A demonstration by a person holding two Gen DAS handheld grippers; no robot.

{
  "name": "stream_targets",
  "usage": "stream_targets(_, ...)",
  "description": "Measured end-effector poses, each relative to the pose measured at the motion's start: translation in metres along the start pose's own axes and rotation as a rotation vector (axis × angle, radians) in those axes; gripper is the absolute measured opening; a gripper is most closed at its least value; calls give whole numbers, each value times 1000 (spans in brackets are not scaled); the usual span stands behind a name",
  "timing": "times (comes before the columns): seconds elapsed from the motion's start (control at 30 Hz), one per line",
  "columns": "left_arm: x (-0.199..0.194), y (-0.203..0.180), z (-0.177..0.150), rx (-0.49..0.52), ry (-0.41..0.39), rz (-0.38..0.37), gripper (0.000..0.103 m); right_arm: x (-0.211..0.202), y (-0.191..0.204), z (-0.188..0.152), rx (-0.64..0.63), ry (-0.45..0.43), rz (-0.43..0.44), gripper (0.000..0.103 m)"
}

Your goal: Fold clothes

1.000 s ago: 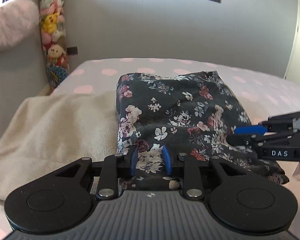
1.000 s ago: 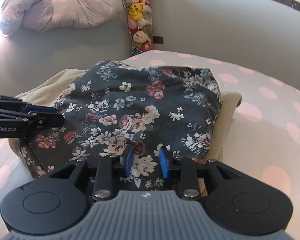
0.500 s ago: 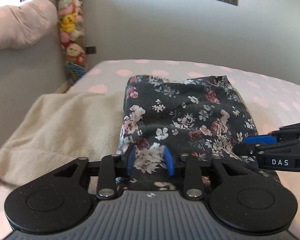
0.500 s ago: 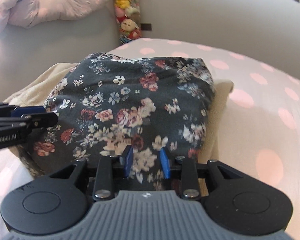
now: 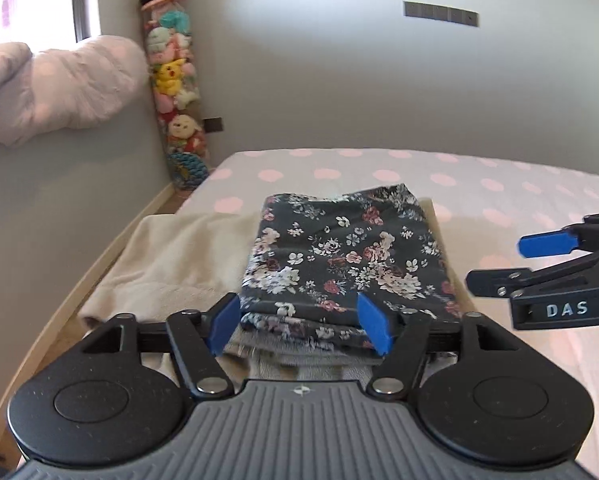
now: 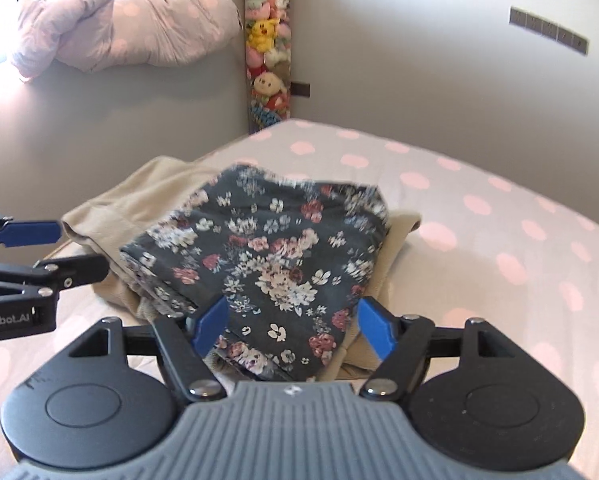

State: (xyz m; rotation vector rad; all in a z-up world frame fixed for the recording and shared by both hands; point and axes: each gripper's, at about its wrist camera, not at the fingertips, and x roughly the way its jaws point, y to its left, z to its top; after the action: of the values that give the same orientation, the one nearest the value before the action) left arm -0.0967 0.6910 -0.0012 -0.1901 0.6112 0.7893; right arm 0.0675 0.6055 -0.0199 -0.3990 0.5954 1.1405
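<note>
Floral garment (image 5: 347,256): dark cloth, small flowers, folded into a compact rectangle. Lies on top of a beige towel (image 5: 179,256), which in turn lies on the pink-spotted bed sheet (image 5: 499,184). Near edge shows several stacked layers; from the right wrist view the layers at the near left corner look slightly uneven.

Left gripper (image 5: 299,320): blue fingers spread wide, one either side of the garment's near edge, nothing pinched. Whether the tips touch the cloth, cannot tell.

Right gripper (image 6: 291,326): likewise spread apart, straddling the near right corner, holding nothing. Each gripper shows in the other's view, off to the side, clear of the cloth.

Judgement: fold looks done or close to it; both claws empty.

Risks from here:
- A blue finger dragging the top layer on the way out would skew or open the stack.
- Loose layers at the near corner may slide if nudged.
- A pinch taken now could catch the towel along with the garment, since the towel sits directly beneath.

Background: stuffed toys (image 6: 265,44) in the corner, rolled duvet (image 6: 119,28) on the ledge.
</note>
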Motion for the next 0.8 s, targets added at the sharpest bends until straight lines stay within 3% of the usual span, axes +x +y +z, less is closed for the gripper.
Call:
stream_targets(0.13, -43, -5, 3, 3, -45, 8, 74, -46, -3, 3, 42, -16, -2, 75)
stream_targets(0.27, -79, -12, 5, 11, -70, 42, 74, -91, -1, 2, 49, -54, -4, 85)
stream_targets(0.43, -118, -24, -2, 24, -94, 77, 75, -144, 8, -6, 67, -102, -14, 85)
stream_targets(0.67, -171, -36, -30, -14, -141, 84, 75, -205, 32, -47, 47, -142, -108, 86)
stream_targets(0.8, -192, -45, -51, -45, -122, 86, 75, -234, 35, -81, 125, -160, -97, 95)
